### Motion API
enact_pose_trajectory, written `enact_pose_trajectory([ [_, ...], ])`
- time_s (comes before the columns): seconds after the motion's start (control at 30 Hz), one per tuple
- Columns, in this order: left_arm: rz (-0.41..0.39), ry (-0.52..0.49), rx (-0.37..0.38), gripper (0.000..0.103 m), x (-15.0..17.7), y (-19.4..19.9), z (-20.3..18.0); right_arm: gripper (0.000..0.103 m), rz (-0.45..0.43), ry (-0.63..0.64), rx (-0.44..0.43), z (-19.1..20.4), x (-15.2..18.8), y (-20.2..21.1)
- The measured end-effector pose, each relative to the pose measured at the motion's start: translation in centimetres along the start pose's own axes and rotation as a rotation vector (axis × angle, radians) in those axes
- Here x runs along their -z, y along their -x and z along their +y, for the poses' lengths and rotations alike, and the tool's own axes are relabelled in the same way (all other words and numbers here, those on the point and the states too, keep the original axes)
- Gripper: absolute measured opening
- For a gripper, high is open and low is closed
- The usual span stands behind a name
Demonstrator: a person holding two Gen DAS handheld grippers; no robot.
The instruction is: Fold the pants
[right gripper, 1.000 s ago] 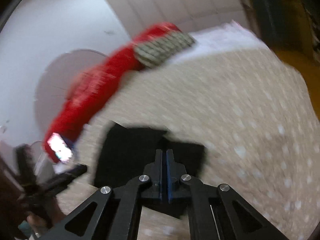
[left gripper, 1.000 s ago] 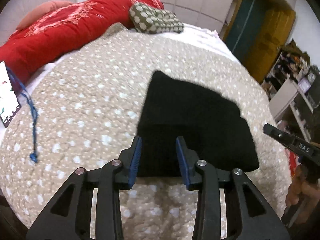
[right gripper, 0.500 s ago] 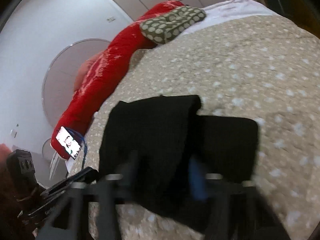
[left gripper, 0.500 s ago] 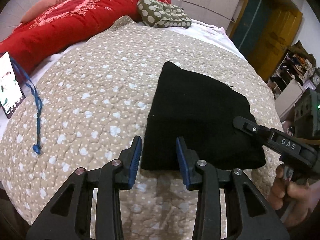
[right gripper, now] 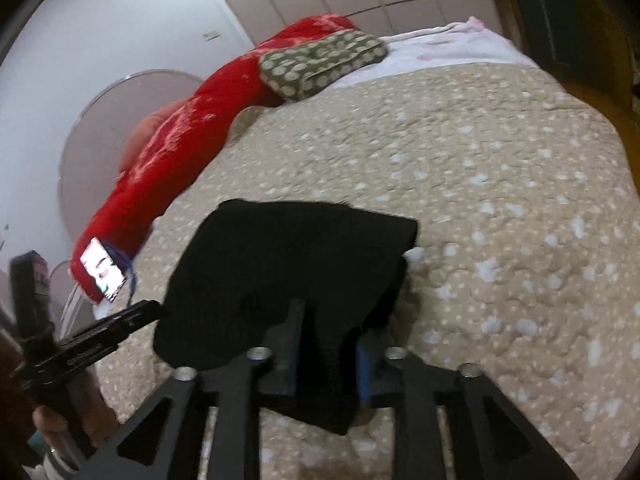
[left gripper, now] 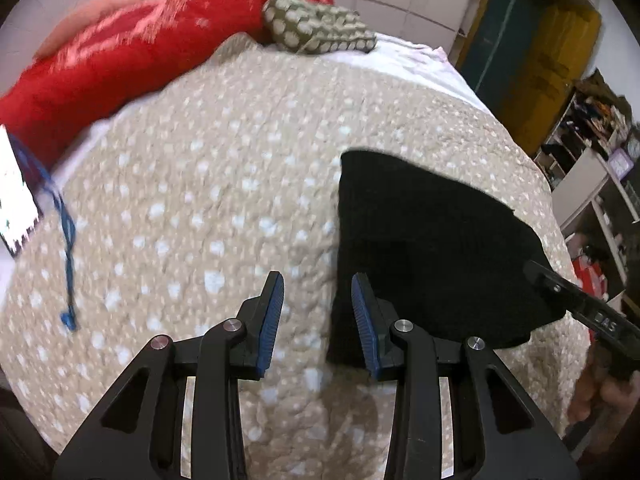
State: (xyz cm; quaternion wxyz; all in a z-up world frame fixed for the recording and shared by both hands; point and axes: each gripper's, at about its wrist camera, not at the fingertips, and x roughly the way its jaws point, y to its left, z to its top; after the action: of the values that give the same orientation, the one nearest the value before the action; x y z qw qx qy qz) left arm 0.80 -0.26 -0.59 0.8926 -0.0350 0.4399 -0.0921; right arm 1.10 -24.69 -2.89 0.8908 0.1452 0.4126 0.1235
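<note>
The black pants (left gripper: 432,256) lie folded into a compact rectangle on the beige dotted quilt (left gripper: 224,184). My left gripper (left gripper: 318,316) is open and empty, hovering just left of the pants' near left corner. In the right wrist view the pants (right gripper: 288,264) fill the middle, and my right gripper (right gripper: 328,344) is open with its fingers straddling the near edge of the fabric. The right gripper's finger also shows at the right edge of the left wrist view (left gripper: 576,308).
A red blanket (left gripper: 120,60) and a dotted olive pillow (left gripper: 316,28) lie at the bed's head. A phone with a blue cord (left gripper: 16,208) lies at the left edge. Shelves (left gripper: 592,152) and a yellow door (left gripper: 544,60) stand to the right.
My right gripper opened from shut and lowered over the pants' near edge. My left gripper shifted left, off the pants' corner, staying open.
</note>
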Motion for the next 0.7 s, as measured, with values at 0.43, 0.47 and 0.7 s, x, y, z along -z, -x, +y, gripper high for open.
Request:
enact_pose_trajectory([
  [0.43, 0.03, -0.105, -0.058, 0.038, -4.1, -5.5, -4.4, 0.032, -0.024, 0.072, 0.002, 1.9, -3.3, -1.3],
  [0.47, 0.025, -0.109, -0.078, 0.041, -4.0, -6.0, -4.4, 0.032, 0.016, 0.058, -0.008, 1.6, -3.2, -3.3],
  [0.7, 0.007, -0.051, -0.079, 0.072, -3.9, -6.8, -2.4, 0.032, 0.042, 0.073, 0.009, 1.5, -4.6, -6.2],
])
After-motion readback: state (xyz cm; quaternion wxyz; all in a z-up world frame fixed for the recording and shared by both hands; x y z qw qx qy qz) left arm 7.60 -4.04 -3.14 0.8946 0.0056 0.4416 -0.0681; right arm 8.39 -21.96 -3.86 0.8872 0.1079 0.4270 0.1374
